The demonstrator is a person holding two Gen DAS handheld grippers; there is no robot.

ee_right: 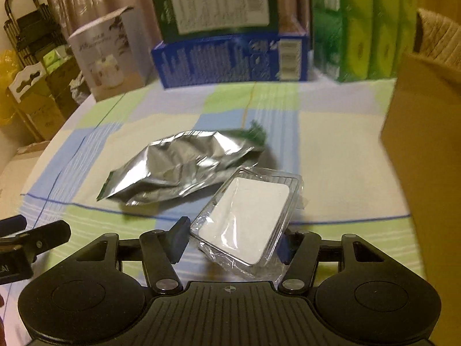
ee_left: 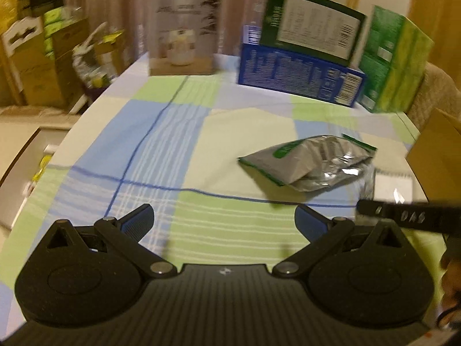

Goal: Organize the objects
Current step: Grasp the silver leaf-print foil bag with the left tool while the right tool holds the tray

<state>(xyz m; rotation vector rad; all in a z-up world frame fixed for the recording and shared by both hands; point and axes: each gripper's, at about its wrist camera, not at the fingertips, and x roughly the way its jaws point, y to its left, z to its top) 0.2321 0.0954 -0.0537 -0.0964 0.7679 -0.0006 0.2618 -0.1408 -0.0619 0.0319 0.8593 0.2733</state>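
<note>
A crumpled silver foil pouch (ee_left: pixel 309 163) with green edges lies on the checked tablecloth (ee_left: pixel 173 144); it also shows in the right wrist view (ee_right: pixel 178 167). My right gripper (ee_right: pixel 230 242) is shut on a clear plastic case with a white card inside (ee_right: pixel 247 219), held just above the cloth in front of the pouch. My left gripper (ee_left: pixel 224 219) is open and empty, low over the cloth, left of the pouch. Part of the right gripper (ee_left: pixel 403 216) shows at the left view's right edge.
Along the far edge stand a white-grey box (ee_left: pixel 184 31), a blue box (ee_left: pixel 299 75) with a dark green box (ee_left: pixel 311 28) on it, and green tissue packs (ee_left: pixel 394 63). A brown cardboard box (ee_right: pixel 420 158) stands at the right. Cartons are stacked beyond the table's left side.
</note>
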